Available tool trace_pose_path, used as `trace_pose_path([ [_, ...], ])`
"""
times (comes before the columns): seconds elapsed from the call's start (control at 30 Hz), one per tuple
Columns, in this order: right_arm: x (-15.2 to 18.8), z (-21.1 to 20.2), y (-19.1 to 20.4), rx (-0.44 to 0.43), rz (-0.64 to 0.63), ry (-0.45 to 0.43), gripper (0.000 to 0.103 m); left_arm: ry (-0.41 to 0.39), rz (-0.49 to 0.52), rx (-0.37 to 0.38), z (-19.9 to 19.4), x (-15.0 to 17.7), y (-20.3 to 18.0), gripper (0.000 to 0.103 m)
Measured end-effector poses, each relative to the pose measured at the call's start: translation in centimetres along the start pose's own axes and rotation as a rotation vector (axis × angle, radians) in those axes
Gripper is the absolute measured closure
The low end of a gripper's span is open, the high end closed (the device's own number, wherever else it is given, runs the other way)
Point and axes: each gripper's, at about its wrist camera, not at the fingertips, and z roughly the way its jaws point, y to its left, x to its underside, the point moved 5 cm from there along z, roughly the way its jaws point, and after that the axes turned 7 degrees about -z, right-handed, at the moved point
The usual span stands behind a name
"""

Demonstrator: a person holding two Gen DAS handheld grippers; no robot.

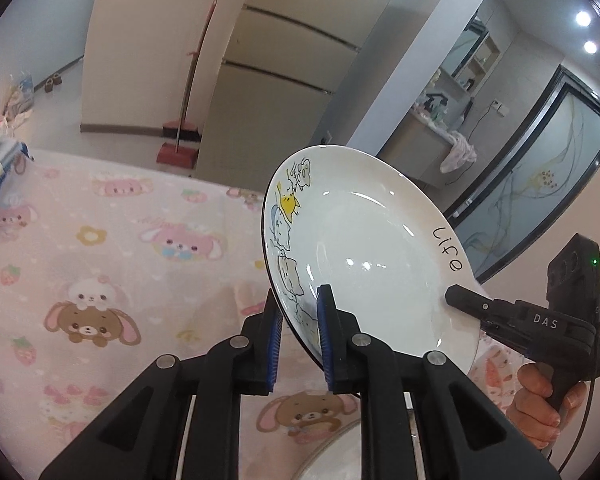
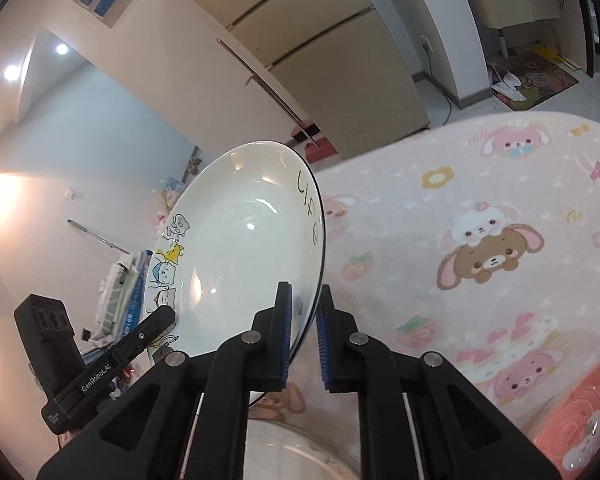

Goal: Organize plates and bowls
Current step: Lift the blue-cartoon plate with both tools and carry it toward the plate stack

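Item: white cartoon plate [image 1: 364,248], held aloft over the pink tablecloth [image 1: 100,240]. Rim is pinched at 7 o'clock by left gripper [image 1: 298,336], at 4 o'clock by right gripper [image 2: 304,336]; jaws nearly closed. Level, matched carrying is advised.

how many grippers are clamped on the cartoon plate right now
2: the left gripper clamps the plate on its cat-drawing rim, the right gripper on the rim below "Life".
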Motion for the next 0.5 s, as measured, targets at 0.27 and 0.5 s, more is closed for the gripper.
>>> trace_pose_path([
  [0.27, 0.4, -6.8, 5.3, -0.027, -0.055, -0.114, 0.092, -0.148, 0.052, 0.068, -9.1, -0.4, -3.3, 0.085],
  [0.5, 2.8, -14.8, 9.8, -0.034, -0.184, -0.253, 0.092, -0.235, 0.134, 0.085, -17.2, 2.7, -6.4, 0.084],
])
